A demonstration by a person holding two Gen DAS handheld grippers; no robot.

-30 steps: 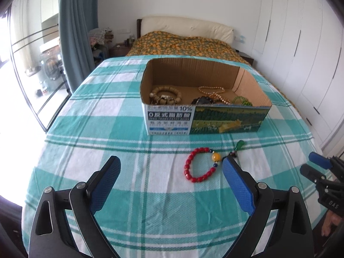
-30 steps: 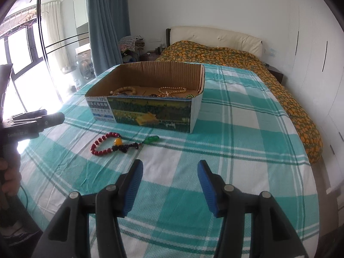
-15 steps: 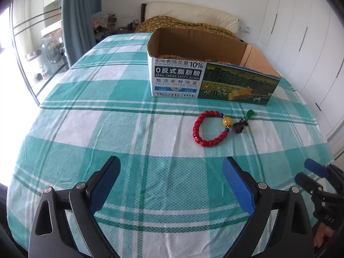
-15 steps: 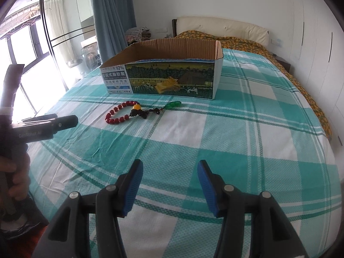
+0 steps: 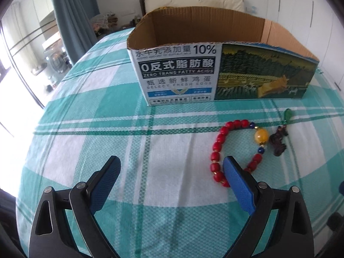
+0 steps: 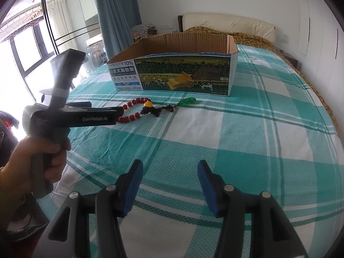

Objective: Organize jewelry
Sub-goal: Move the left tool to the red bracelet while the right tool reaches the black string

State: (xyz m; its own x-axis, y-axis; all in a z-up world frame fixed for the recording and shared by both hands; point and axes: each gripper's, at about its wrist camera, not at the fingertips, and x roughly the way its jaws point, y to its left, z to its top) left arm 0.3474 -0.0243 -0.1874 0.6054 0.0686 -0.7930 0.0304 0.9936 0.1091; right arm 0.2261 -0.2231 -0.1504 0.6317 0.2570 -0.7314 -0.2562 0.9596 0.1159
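Note:
A red bead bracelet point(image 5: 217, 148) with a yellow bead, dark charm and green pendant lies on the checked bedspread before an open cardboard box point(image 5: 215, 73). My left gripper point(image 5: 172, 167) is open, low over the cloth, its right finger point(image 5: 236, 182) overlapping the bracelet's near edge. In the right wrist view the bracelet point(image 6: 137, 107) lies left of centre, the box point(image 6: 182, 73) behind it, and the left gripper point(image 6: 71, 118) reaches to it from the left. My right gripper point(image 6: 169, 172) is open and empty, well back from the bracelet. The box's contents are hidden.
The teal and white checked bedspread point(image 6: 247, 133) covers the bed. An orange patterned quilt point(image 6: 253, 38) and headboard lie at the far end. A blue curtain point(image 6: 114, 17) and glass doors stand to the left, white wardrobes to the right.
My left gripper has dropped lower and moved forward and right, up to the bracelet. The right gripper has lowered and shifted slightly; both stay open.

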